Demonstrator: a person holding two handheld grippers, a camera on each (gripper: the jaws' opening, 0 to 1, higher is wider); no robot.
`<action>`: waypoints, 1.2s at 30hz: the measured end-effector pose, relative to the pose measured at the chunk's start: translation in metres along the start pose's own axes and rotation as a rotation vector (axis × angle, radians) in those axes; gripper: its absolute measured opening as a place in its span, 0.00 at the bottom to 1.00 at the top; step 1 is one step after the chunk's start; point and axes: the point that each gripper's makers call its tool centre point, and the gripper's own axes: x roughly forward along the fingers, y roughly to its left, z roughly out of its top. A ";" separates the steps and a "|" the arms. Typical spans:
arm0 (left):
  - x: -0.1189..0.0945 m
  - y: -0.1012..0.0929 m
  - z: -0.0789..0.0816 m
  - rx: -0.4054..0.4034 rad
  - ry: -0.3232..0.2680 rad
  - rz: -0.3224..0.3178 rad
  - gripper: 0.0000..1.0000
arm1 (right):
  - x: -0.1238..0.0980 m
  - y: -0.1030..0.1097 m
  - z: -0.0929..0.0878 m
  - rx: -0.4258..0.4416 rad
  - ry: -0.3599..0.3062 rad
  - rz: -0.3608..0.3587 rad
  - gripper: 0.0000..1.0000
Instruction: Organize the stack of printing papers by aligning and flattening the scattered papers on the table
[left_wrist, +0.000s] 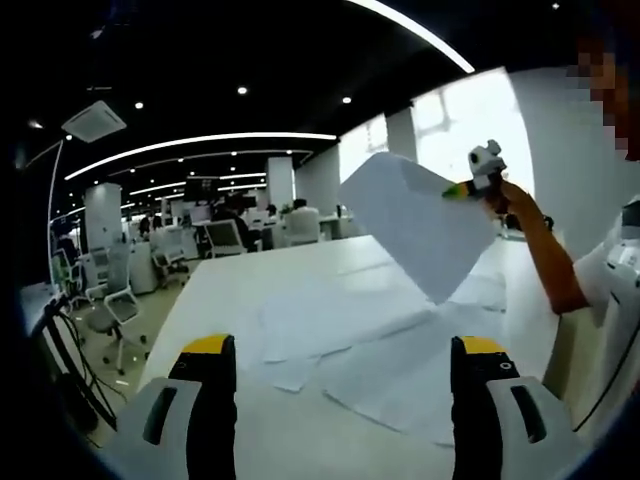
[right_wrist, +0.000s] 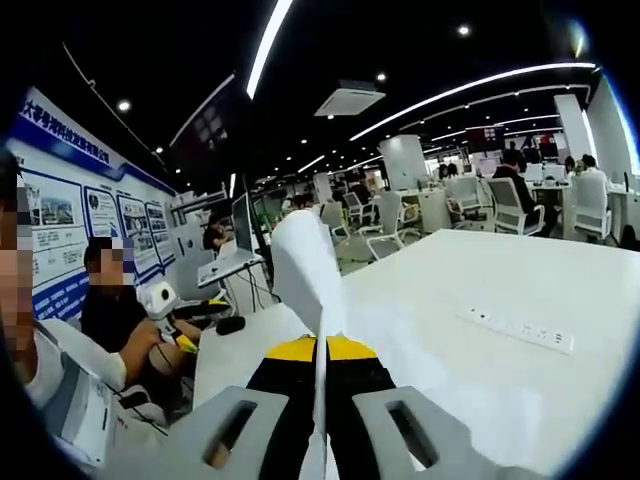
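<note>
White printing papers (left_wrist: 360, 350) lie scattered and overlapping on the white table (left_wrist: 250, 275), centre to lower right of the left gripper view. The left gripper (left_wrist: 340, 360) hovers above them, jaws spread apart with nothing between them. At upper right of that view, the right gripper (left_wrist: 470, 185) holds a single sheet (left_wrist: 415, 225) raised off the table. In the right gripper view, the jaws are pressed together on this sheet's edge (yellow tips flanking it), which curls upward at frame centre.

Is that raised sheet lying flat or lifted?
Lifted: the right gripper pinches the sheet above the table.
</note>
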 end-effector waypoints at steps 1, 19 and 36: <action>0.000 0.000 0.000 0.000 0.001 -0.001 0.91 | 0.000 0.001 0.000 -0.001 0.000 0.002 0.00; 0.019 0.003 0.002 -0.006 0.005 -0.026 0.91 | 0.002 0.010 -0.001 -0.014 -0.001 0.023 0.00; 0.032 -0.004 0.004 -0.018 -0.001 -0.049 0.90 | 0.000 0.012 -0.001 -0.016 -0.010 0.024 0.00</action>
